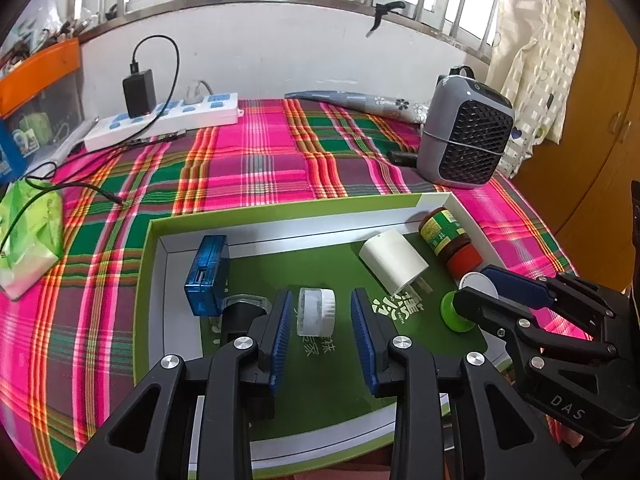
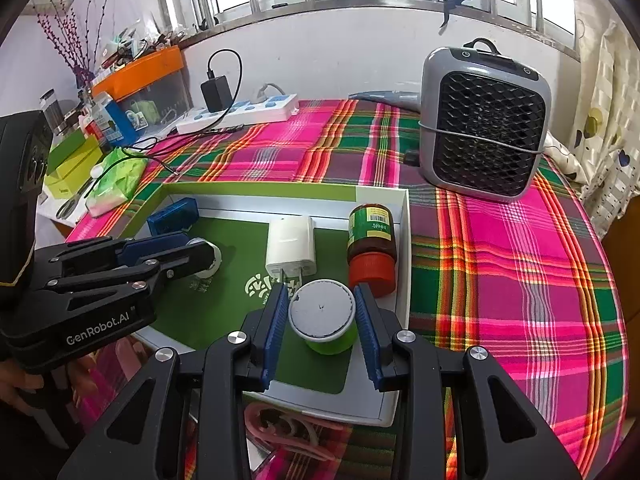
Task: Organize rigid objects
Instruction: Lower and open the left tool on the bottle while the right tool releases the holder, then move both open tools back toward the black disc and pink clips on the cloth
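— Plaid cloth (image 1: 256,160) in pink and green covers the desk, and a shallow green tray (image 1: 280,210) with white walls sits on it near us. What is inside?

— A blue plastic box (image 1: 207,276) stands at the far left corner. A small clear jar (image 1: 316,311) with a white ribbed lid lies on its side in the middle. To its right lies a white plug adapter (image 1: 393,261), prongs toward us, and at the far right wall a brown bottle (image 2: 372,234) with a red cap lies with the cap nearest.

— And the left hand-held gripper (image 1: 320,320)?

— Its blue pads stand spread on both sides of the clear jar, with gaps on both sides; nothing is pinched.

— The right hand-held gripper (image 2: 322,316)?

— It pinches a green cup (image 2: 325,320) with a white lid, both pads against its sides, at the near right part of the tray, just near of the red cap.

— Anything beyond the tray?

— A grey fan heater (image 2: 484,124) at the far right, a white power strip (image 1: 164,118) with a black charger at the far left, and a green packet (image 1: 30,232) left of the tray.
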Demonstrator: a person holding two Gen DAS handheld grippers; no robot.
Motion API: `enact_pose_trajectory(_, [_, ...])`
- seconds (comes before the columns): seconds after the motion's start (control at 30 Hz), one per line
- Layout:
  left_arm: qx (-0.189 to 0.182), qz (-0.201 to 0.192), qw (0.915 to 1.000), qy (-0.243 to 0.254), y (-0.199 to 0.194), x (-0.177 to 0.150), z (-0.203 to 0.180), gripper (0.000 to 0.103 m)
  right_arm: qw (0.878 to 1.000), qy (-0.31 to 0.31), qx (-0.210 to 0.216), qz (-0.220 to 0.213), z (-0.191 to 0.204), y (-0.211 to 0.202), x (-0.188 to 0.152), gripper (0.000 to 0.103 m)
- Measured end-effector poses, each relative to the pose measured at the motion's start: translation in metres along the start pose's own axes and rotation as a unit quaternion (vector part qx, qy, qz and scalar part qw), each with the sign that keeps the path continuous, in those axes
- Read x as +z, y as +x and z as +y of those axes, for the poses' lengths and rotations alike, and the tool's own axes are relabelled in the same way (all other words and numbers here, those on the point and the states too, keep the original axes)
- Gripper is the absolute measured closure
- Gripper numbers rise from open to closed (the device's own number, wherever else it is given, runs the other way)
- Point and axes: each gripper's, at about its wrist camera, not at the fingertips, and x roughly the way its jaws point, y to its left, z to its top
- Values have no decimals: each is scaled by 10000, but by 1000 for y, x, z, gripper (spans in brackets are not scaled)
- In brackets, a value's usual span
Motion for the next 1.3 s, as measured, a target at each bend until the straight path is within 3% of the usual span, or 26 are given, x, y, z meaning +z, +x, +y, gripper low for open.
enact_pose_trajectory(1.3, [42, -484, 9987, 140, -70, -33, -14, 73, 9992, 25, 3, -394, 18, -50, -21, 63])
